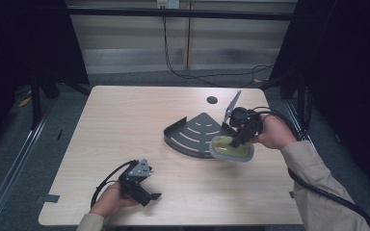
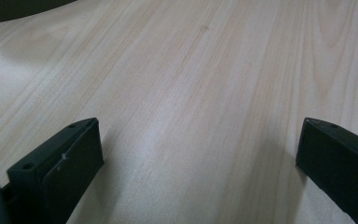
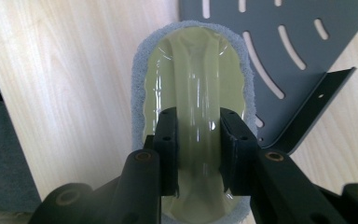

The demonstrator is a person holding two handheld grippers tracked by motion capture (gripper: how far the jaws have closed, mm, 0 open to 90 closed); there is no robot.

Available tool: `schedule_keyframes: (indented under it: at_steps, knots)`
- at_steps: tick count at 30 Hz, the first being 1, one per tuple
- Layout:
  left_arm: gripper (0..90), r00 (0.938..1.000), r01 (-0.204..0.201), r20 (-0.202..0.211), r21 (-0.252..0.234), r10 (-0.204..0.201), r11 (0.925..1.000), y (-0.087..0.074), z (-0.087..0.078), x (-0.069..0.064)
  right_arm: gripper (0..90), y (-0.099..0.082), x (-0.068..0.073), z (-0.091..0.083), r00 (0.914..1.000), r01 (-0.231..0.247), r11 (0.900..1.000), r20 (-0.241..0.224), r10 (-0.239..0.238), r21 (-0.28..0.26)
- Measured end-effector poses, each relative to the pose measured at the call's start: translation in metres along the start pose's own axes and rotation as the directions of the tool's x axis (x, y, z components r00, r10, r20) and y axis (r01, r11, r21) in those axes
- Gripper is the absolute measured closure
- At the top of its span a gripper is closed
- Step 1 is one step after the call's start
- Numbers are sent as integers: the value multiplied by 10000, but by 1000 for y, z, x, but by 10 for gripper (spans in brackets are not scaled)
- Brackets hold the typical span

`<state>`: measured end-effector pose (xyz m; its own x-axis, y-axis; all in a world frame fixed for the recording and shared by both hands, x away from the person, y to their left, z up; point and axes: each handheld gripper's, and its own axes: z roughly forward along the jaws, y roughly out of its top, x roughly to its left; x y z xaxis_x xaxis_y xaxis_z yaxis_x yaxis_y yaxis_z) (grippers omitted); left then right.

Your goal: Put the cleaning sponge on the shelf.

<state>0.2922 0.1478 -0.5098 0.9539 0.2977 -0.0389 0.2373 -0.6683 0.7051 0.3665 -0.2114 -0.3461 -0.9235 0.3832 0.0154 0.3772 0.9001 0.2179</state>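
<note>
Bare table on left w/ room to pass, grey slotted tray & sponge-rimmed dish block centre-right

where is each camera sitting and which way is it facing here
High view: above the person's side, looking forward and down at the table; both forearms enter below.
Left gripper view: on the left hand-held gripper, jaws wide over bare wood.
Right gripper view: on the right hand-held gripper, jaws clamping the green brush handle.
Shared: the grey slotted tray, high and right views.

Light on my table even, overhead; surroundings dark. Soft shadows beneath my left gripper jaws, jaws themselves blurred. Glare streaks on glossy brush handle in my right gripper. High view soft, grainy.
</note>
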Motion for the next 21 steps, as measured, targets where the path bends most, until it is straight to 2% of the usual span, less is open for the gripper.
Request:
schedule_keyframes:
  at_steps: [3,13,21]
  knots:
    - [0,10000,2,3,2,-2,10000,0,0,0,713,3,-4,-2,9999,-165,9999,33,165,-47]
    - [0,10000,-28,15,10,28,10000,0,0,0,713,10,-9,-3,9996,-153,9998,230,155,-98]
    - [0,10000,-28,13,11,28,10000,0,0,0,713,15,-13,-1,9977,-546,9983,385,554,-226]
